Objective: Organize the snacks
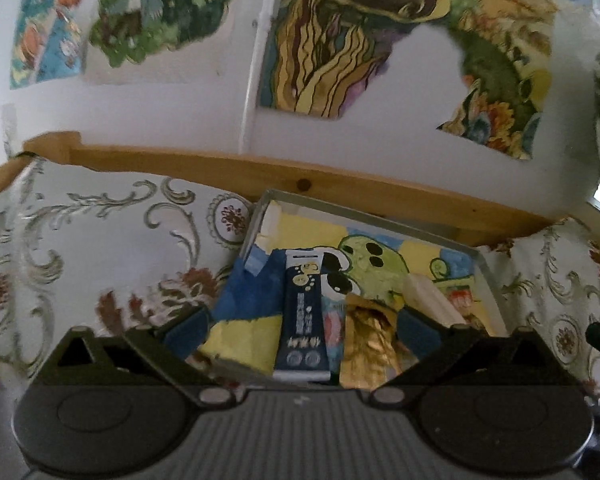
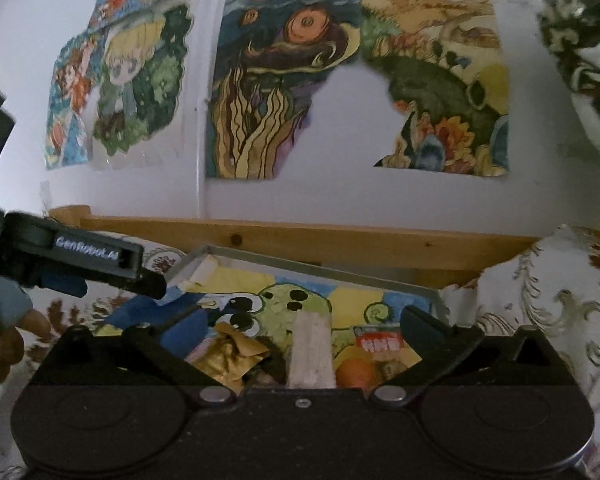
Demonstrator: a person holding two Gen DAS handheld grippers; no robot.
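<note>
A shallow metal-rimmed tray point(image 1: 380, 224) with a painted green creature on its bottom lies on the floral cloth. In it a dark blue snack packet point(image 1: 304, 320) lies lengthwise, with a crumpled gold wrapper point(image 1: 366, 348) to its right and a pale bar point(image 1: 428, 300) beyond that. My left gripper point(image 1: 304, 330) hovers over the tray's near end, open, its pads touching nothing. The right wrist view shows the tray's far rim point(image 2: 320, 270), the gold wrapper point(image 2: 228, 354), the pale bar point(image 2: 312, 356), an orange round snack point(image 2: 356, 374) and a red packet point(image 2: 380, 342). My right gripper point(image 2: 304, 330) is open above them.
A wooden rail point(image 1: 260, 172) runs behind the tray below a white wall hung with paintings point(image 1: 332, 40). Floral cloth point(image 1: 80, 240) spreads to both sides. One finger point(image 2: 112, 264) of the left gripper reaches in over the tray's left corner, with a person's hand point(image 2: 4, 344) below it.
</note>
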